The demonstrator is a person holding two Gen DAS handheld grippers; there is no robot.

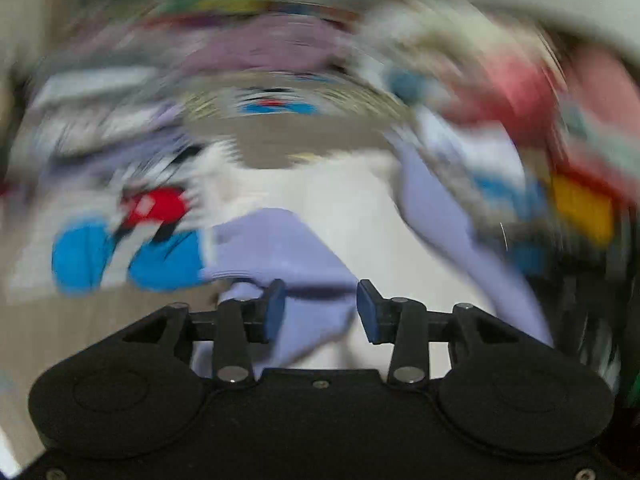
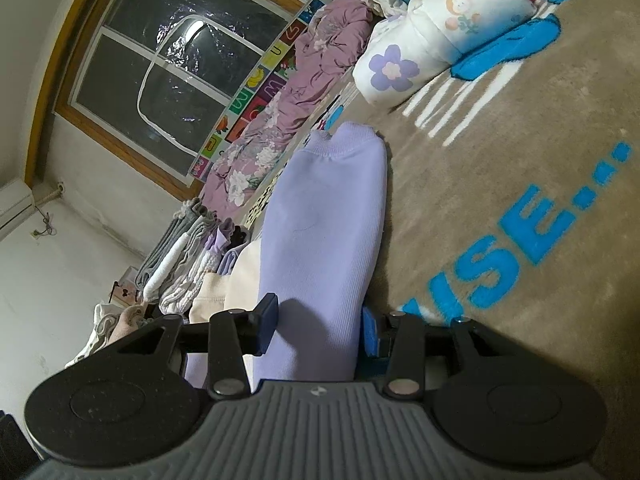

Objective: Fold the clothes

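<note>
The left wrist view is badly motion-blurred. My left gripper [image 1: 320, 312] stands open, its blue pads apart, and a fold of the lavender garment [image 1: 280, 248] lies between and beyond them without being pinched. Another strip of lavender cloth [image 1: 440, 220] runs down the right side. In the right wrist view, my right gripper [image 2: 319, 326] is shut on the thick folded lavender garment [image 2: 324, 220]. The garment fills the gap between the pads and stretches away over the taupe blanket [image 2: 500, 200], ribbed cuff at its far end.
The blanket carries blue letters and a cartoon print. A white flower-print bundle [image 2: 420, 52] and a purple floral quilt [image 2: 280, 120] lie beyond. A stack of folded clothes [image 2: 188, 248] and a cream cloth [image 2: 216, 292] sit left of the garment. A window [image 2: 180, 60] is behind.
</note>
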